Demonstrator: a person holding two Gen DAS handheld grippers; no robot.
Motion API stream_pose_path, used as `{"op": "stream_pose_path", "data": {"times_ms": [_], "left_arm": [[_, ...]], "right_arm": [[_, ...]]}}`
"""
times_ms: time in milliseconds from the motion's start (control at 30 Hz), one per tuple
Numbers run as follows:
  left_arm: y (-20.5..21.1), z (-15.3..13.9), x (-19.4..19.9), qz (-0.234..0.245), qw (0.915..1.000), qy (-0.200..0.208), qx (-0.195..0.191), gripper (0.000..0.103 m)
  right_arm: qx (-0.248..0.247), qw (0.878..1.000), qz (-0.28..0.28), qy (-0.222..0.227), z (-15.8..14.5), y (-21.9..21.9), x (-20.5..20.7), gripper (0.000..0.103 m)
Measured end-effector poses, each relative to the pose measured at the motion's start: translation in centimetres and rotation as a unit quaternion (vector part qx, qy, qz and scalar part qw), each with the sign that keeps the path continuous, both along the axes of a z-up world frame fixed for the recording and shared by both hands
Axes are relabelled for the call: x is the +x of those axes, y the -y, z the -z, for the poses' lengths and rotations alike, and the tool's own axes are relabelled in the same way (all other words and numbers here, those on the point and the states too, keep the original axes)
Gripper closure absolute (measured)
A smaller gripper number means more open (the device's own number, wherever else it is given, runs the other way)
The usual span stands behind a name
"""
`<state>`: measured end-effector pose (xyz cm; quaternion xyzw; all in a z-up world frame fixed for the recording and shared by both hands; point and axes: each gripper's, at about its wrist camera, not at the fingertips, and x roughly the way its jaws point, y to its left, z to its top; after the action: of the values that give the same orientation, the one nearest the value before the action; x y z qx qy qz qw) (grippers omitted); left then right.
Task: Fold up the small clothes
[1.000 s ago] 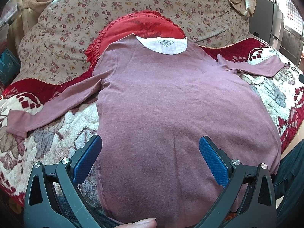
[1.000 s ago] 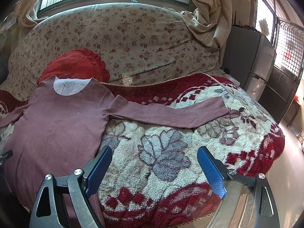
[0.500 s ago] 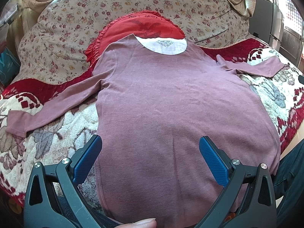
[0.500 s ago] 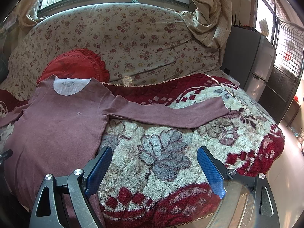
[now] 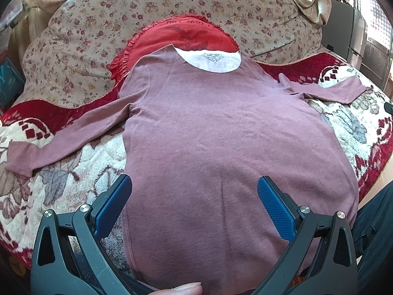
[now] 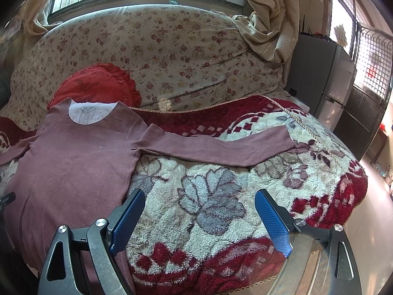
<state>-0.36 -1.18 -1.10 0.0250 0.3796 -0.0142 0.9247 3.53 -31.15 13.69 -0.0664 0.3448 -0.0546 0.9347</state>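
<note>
Fleecy floral blanket (image 6: 211,196) lay bare at centre frame beside the mauve long-sleeved cotton shirt (image 5: 221,147). Left gripper (image 5: 194,204) hovered over its hem, released. Right gripper (image 6: 199,218) gaped over the blanket.

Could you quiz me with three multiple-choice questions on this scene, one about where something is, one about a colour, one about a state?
1. Where does the shirt's neckline lie?
A. against the red cushion
B. hanging over the curtain
C. on the floor

2. What colour are the pads on the gripper fingers?
A. yellow
B. blue
C. white

3. How are the shirt's sleeves?
A. both folded across the chest
B. rolled into balls
C. spread out to the sides

Answers:
1 A, the collar rests on the cushion's lower part.
2 B, both views show blue textured pads.
3 C, each sleeve lies stretched out on the floral blanket; the left gripper and right gripper are open, holding nothing.
</note>
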Motion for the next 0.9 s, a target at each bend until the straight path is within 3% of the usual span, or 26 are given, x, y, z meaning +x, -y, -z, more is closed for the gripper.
{"op": "stream_pose_path", "data": {"times_ms": [900], "left_arm": [[0.2, -1.9, -0.7, 0.005, 1.0, 0.001, 0.0, 0.001]], "right_arm": [[-0.006, 1.0, -0.015, 0.003, 0.2, -1.4, 0.4, 0.013]]}}
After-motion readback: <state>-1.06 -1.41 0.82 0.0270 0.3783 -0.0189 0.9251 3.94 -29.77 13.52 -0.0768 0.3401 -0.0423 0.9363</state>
